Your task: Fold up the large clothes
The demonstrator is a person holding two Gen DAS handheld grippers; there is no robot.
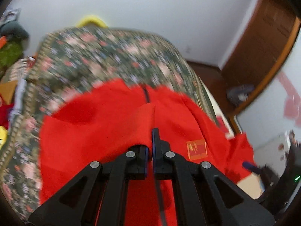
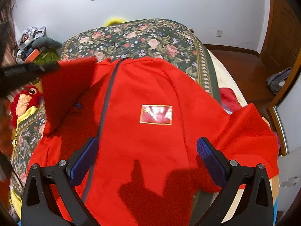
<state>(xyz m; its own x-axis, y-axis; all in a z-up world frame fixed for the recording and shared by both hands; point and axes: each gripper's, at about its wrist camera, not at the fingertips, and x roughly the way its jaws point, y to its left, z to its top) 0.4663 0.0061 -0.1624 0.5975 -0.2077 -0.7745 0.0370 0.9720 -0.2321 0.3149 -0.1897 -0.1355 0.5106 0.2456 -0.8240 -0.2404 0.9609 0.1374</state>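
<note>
A large red zip jacket [image 2: 150, 86] with a flag patch [image 2: 156, 114] lies spread on a floral bedspread [image 2: 131, 35]. My left gripper [image 1: 151, 141] is shut on a fold of the jacket's red cloth [image 1: 143, 124]; in the right wrist view the same gripper [image 2: 43, 67] holds the left sleeve [image 2: 64, 90] lifted at the left. My right gripper [image 2: 146, 158] is open and empty, hovering above the jacket's lower front. The jacket [image 1: 94, 131] and its patch [image 1: 196, 148] also show in the left wrist view, which is blurred.
A red plush toy [image 2: 24, 99] and yellow cloth [image 2: 28, 116] lie at the bed's left edge. Clutter [image 2: 32, 41] sits at the far left corner. A wooden door [image 2: 282, 33] and floor are on the right, with a grey bag [image 2: 278, 79] by it.
</note>
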